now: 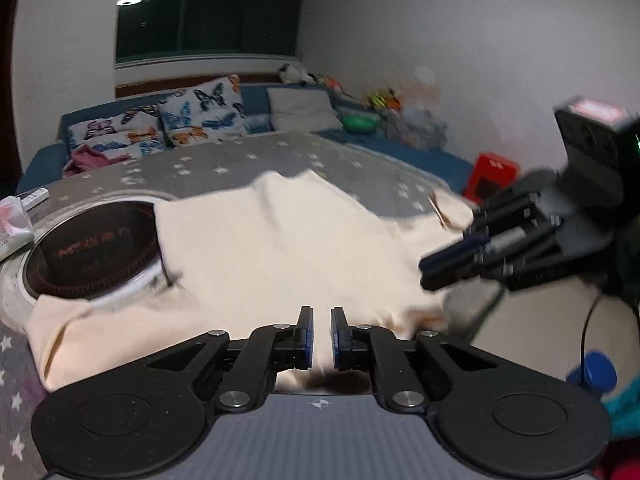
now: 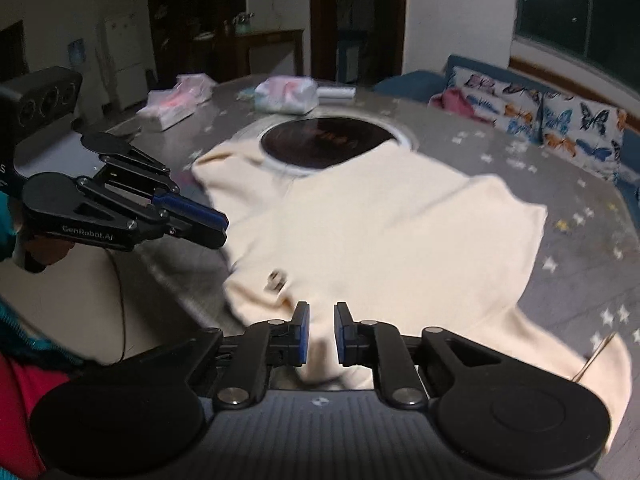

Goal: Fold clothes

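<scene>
A cream shirt (image 1: 280,248) (image 2: 380,232) lies spread on a round table with a grey star-print cloth (image 1: 240,160) (image 2: 560,184). Its far part overlaps a round black cooktop (image 1: 96,252) (image 2: 328,140). My left gripper (image 1: 322,316) (image 2: 222,228) is at the shirt's near edge, its jaws drawn narrow with cream cloth filling the gap. My right gripper (image 2: 322,312) (image 1: 424,274) holds the same near edge further right, close to a small label (image 2: 276,280), with bunched cloth between its pads. Both views are blurred by motion.
Tissue packs (image 2: 172,104) (image 2: 286,94) sit on the table's far side, and a remote (image 1: 34,198) lies by the cooktop. A blue sofa with butterfly pillows (image 1: 200,116) stands behind the table. A red box (image 1: 494,176) is on the floor.
</scene>
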A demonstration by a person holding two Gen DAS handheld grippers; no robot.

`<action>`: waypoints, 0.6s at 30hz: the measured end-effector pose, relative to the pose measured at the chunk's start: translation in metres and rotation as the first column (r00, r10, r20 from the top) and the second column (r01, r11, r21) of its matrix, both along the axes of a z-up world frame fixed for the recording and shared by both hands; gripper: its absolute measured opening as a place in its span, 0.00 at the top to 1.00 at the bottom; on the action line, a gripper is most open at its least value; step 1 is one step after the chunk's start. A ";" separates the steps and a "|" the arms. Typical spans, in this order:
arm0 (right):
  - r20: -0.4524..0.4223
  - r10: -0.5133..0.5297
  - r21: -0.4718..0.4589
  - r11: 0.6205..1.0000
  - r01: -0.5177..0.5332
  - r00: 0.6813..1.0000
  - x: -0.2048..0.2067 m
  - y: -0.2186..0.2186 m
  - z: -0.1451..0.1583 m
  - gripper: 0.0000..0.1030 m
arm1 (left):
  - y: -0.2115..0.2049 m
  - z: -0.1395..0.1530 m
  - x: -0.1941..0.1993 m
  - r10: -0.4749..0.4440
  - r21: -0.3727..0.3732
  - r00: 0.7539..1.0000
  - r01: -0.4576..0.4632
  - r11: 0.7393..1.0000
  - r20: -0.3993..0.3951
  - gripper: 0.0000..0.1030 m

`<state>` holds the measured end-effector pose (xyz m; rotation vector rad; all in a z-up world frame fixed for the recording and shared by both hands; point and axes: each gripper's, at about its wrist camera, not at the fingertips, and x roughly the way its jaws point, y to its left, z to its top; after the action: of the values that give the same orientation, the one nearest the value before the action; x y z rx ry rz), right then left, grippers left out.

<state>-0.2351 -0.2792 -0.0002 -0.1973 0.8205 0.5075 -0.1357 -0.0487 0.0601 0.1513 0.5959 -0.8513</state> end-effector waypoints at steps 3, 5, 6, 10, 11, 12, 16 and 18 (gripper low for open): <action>-0.001 -0.002 0.000 1.000 0.002 1.000 0.007 0.001 -0.005 0.88 | -0.018 -0.006 0.011 0.021 -0.009 1.000 -0.021 1.000 -0.007 0.89; -0.001 -0.003 0.000 1.000 0.003 1.000 0.012 0.002 -0.008 0.88 | -0.029 -0.015 0.019 0.026 0.004 0.999 -0.026 1.000 -0.033 0.89; -0.002 -0.004 0.000 1.000 0.004 1.000 0.014 0.002 -0.009 0.87 | -0.034 -0.019 0.021 0.023 0.016 0.999 -0.022 1.000 -0.045 0.89; -0.003 -0.007 0.000 1.000 0.007 1.000 0.023 0.004 -0.015 0.85 | -0.046 -0.036 0.025 -0.008 0.074 0.997 0.014 0.997 -0.082 0.83; -0.002 -0.011 0.003 1.000 0.011 1.000 0.025 0.001 -0.014 0.83 | -0.046 -0.037 0.028 -0.005 0.082 0.996 0.012 0.997 -0.088 0.83; -0.001 -0.018 0.008 1.000 0.018 1.000 0.026 -0.002 -0.012 0.79 | -0.046 -0.037 0.033 0.008 0.084 0.996 0.000 0.996 -0.090 0.82; 0.016 -0.094 0.024 0.995 0.094 0.995 0.046 -0.023 -0.001 0.78 | -0.041 -0.027 0.063 0.132 0.070 0.986 -0.125 0.990 -0.099 0.71; 0.031 -0.142 0.030 0.990 0.141 0.989 0.059 -0.035 0.003 0.78 | -0.041 -0.022 0.086 0.220 0.078 0.971 -0.213 0.974 -0.098 0.71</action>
<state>-0.1757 -0.3145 0.0029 -0.1204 0.7883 0.3807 -0.0501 -0.0894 0.0382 0.1003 0.7276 -0.6304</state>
